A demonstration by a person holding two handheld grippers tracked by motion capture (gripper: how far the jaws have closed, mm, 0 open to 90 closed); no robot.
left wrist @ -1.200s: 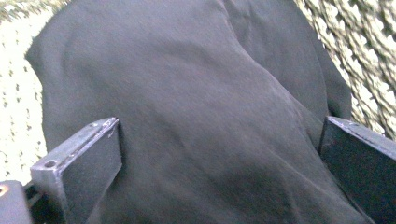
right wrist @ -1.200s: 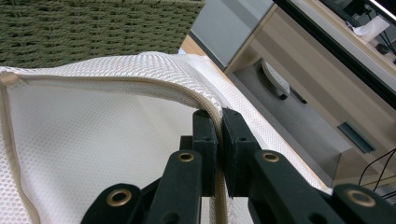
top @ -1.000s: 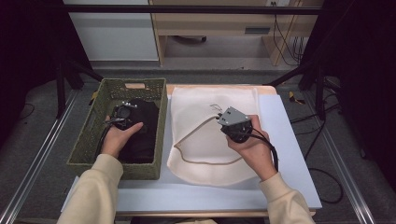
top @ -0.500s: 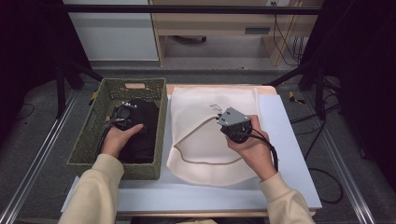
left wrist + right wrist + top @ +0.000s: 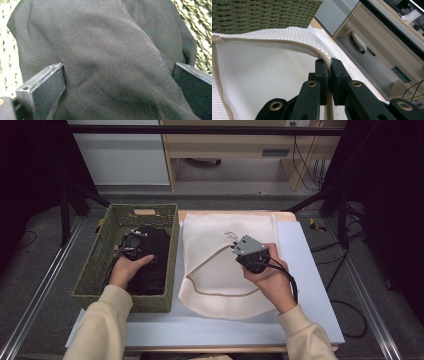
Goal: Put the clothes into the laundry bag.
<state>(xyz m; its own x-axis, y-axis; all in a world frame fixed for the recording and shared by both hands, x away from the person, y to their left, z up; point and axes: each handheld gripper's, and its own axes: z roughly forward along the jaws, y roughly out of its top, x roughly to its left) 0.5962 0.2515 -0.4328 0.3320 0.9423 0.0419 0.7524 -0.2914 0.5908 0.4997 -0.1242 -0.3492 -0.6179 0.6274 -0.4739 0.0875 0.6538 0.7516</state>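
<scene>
A black garment (image 5: 152,265) lies in the green woven basket (image 5: 95,270) at the table's left. My left gripper (image 5: 136,245) is pushed down onto it. In the left gripper view its jaws stand wide apart, so the left gripper (image 5: 118,80) is open, with the black garment (image 5: 105,45) bulging between them. A white mesh bag (image 5: 225,230) lies flat at the table's middle, its zip-edged mouth facing the basket. My right gripper (image 5: 239,252) is shut on the upper rim of that mouth. Seen from the right gripper (image 5: 330,67), the mesh bag (image 5: 262,75) rim is lifted a little.
The bag rests on a pale board (image 5: 310,270) that covers the table. Metal rails (image 5: 40,290) run along both sides. A wooden cabinet (image 5: 225,150) stands beyond the far edge. A black cable (image 5: 292,280) trails from the right gripper.
</scene>
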